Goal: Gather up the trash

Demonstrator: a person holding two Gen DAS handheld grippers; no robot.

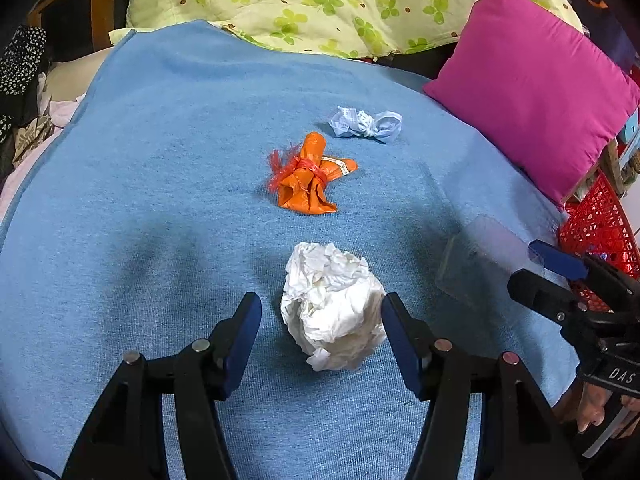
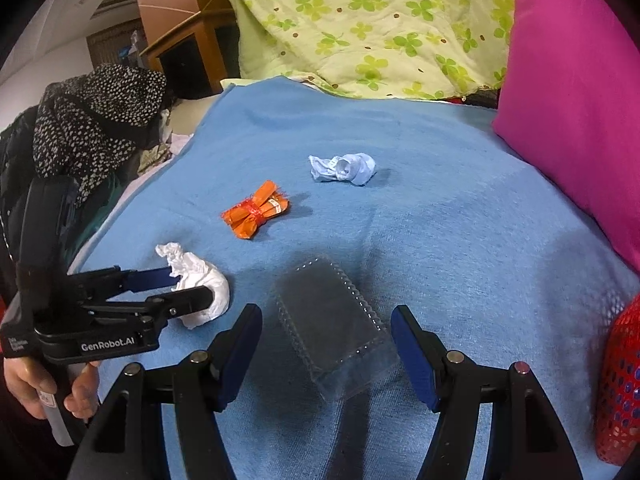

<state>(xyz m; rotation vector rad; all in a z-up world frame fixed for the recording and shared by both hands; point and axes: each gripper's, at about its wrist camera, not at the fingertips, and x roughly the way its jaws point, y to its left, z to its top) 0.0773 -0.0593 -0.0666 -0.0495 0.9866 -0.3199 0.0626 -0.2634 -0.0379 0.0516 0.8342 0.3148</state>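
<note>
The left wrist view looks straight down on a crumpled ball of white tissue paper lying on the blue knitted blanket that covers the bed. The left tool straddles this wad with its blue-padded jaws spread; the right pad sits against the paper's edge, the left pad stands clear, so nothing is clenched. The right wrist view shows the same tool from the side, one finger on each flank of the tissue, and the hand that grips its handle.

Only the right wrist view gives a clear look at the clear ribbed plastic tray, a shallow empty rectangle whose long axis runs away from the camera, tilted slightly leftward. It lies between the spread jaws of the right tool, untouched by either pad, so that tool is released too. In the left view the tray is only a faint glassy shape.

Further back lie an orange wrapper bundle tied with red netting and a knotted pale blue plastic scrap. A red mesh basket stands at the right edge; its contents cannot be made out. A magenta cushion rests beyond.
</note>
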